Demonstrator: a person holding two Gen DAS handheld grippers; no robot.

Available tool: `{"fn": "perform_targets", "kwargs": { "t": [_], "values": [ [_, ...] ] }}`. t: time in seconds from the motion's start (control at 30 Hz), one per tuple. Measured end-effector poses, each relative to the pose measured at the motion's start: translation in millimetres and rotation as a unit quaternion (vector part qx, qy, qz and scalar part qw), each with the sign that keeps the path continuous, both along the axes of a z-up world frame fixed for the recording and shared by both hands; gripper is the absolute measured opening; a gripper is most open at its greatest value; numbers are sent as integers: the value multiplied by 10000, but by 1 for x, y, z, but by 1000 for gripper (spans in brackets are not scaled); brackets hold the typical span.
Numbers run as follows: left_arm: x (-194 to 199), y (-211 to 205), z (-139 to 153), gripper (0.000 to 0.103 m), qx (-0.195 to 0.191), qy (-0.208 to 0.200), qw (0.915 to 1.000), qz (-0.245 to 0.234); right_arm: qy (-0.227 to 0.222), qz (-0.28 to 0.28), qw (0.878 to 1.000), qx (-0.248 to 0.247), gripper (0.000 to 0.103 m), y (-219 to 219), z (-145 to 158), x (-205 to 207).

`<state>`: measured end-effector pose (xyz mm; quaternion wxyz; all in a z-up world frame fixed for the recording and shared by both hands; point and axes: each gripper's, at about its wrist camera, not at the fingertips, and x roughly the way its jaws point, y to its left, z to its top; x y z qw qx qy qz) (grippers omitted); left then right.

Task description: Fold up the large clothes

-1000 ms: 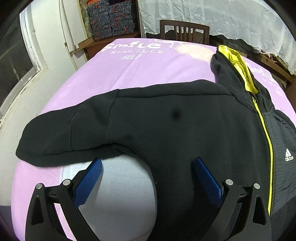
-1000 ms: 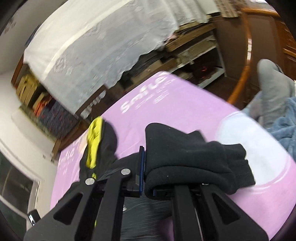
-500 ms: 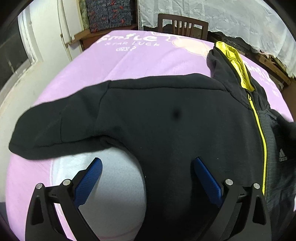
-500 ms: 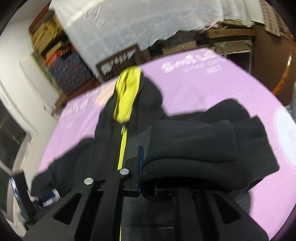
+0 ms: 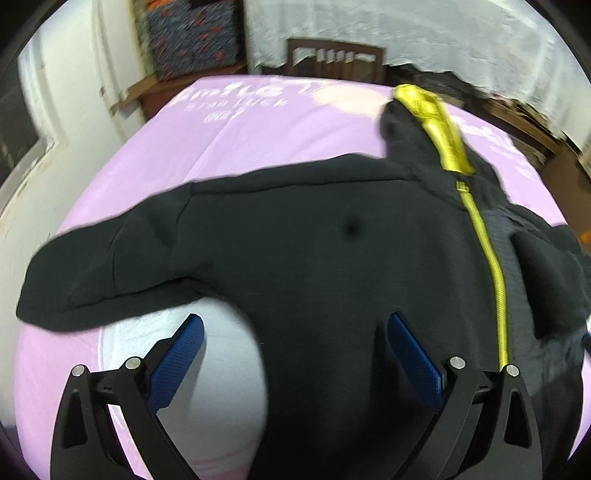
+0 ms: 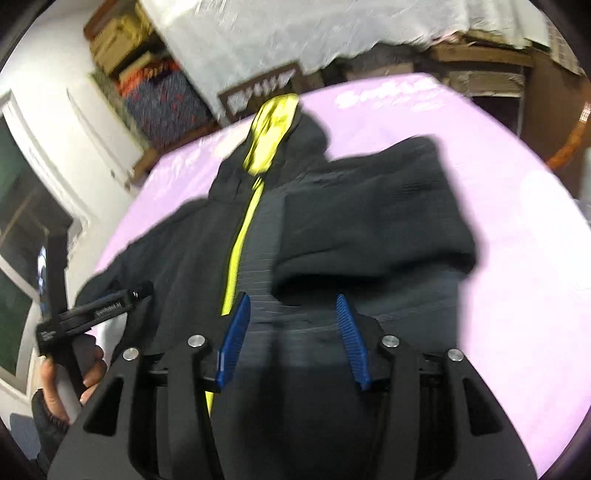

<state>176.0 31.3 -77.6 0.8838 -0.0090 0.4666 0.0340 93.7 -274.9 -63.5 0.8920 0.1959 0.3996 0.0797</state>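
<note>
My left gripper [image 5: 295, 350] has its fingers [image 5: 177, 354] spread wide, holding nothing, poised above the hoodie's [image 5: 314, 258] hem where black cloth meets the purple sheet [image 5: 258, 140]. My right gripper [image 6: 293, 332] has its fingers [image 6: 236, 332] apart too, empty, just over the grey front panel beside the yellow zip [image 6: 240, 236]. Just past them the right sleeve [image 6: 369, 221] lies folded across the chest. The hoodie lies flat, front up, on the bed, its left sleeve [image 5: 103, 273] stretched out toward the edge. Farther off, the yellow-lined hood [image 5: 439, 129] points at a wooden chair [image 5: 336, 61] and a white lace curtain [image 6: 295, 33].
</note>
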Motion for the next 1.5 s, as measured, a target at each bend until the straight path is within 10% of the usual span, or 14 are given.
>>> {"fn": "perform_targets", "kwargs": {
  "t": [0.13, 0.53, 0.87, 1.07, 1.5],
  "values": [
    [-5, -43, 10, 100, 450, -220, 9974, -515, 128, -608, 9981, -23, 4, -39, 6, 15],
    [-4, -221, -12, 100, 1950, -470, 9508, -2362, 398, -773, 9933, 762, 3, -66, -33, 71],
    [39, -188, -6, 100, 1779, -585, 9706, -1512, 541, -590, 9937, 784, 4, -67, -44, 67],
    [46, -115, 4, 100, 273, -239, 9956, -863, 814, -487, 9891, 1126, 0, -69, -58, 72],
    [20, -69, 19, 100, -1080, -326, 9920, -563, 797, -433, 9882, 1237, 0, -69, -63, 77]
  ]
}}
